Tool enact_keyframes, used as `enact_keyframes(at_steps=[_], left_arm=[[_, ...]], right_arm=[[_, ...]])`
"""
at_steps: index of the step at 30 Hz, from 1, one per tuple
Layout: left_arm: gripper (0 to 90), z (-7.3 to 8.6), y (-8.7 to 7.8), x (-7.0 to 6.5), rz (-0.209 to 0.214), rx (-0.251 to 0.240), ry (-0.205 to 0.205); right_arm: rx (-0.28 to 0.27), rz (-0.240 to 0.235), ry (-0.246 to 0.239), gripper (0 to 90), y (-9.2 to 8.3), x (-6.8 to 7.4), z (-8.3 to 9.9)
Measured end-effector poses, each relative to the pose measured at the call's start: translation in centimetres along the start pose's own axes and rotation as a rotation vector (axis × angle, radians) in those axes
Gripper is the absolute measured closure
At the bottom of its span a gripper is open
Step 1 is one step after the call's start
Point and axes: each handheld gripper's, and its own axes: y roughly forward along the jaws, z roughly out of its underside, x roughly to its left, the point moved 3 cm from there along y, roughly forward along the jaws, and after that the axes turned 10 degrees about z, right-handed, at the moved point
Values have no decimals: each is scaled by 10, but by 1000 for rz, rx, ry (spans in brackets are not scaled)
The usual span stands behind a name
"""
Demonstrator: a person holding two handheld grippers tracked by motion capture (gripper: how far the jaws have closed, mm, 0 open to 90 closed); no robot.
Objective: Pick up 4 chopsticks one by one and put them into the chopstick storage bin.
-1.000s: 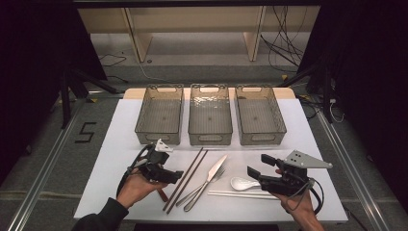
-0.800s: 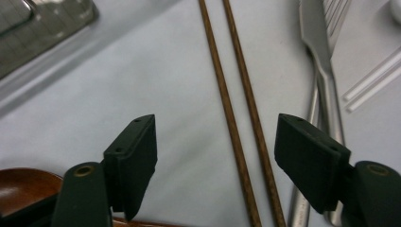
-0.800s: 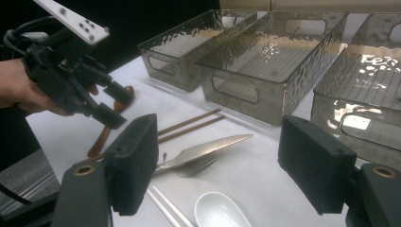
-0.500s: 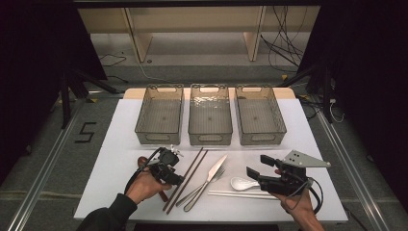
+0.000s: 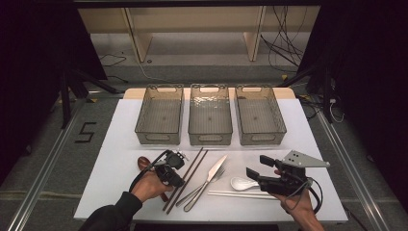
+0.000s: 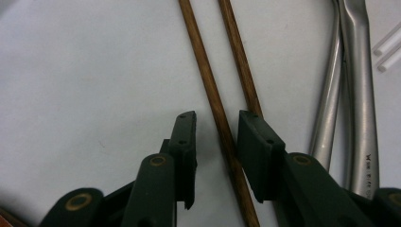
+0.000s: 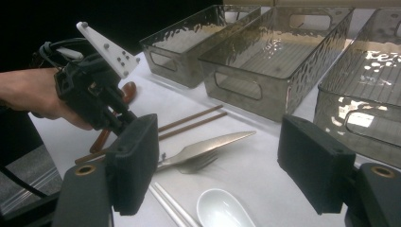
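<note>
Two brown wooden chopsticks lie side by side on the white table. My left gripper points down over them. In the left gripper view its jaws straddle one chopstick; the other chopstick runs under the right jaw. The jaws have just been closing, and a gap still shows beside the stick, so the pads do not press it. My right gripper hovers open and empty near the front right, above a white ceramic spoon.
A metal knife and fork lie right of the brown chopsticks. White chopsticks sit at the front and a brown wooden spoon at the left. Three smoky plastic bins stand empty at the back.
My left gripper moved right and down onto the brown chopsticks, and its jaws narrowed around one of them. The right gripper stayed put.
</note>
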Motion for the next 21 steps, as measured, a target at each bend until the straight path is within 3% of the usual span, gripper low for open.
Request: enact_keyframes(at_steps=[7,13,15,21], left_arm=[[744,-1,2,-2,-9,15,14],[719,-2,2,-2,1,22,0],[736,-2,2,-3,-17,22,8],[768,-2,2,-3,-19,23,12]], right_arm=[[6,0,3,308,1,0,0],[7,-10,-8,308,1,2,0],[6,-10,-6,309,0,1,0],[9,-10,-4,309,2,1,0]])
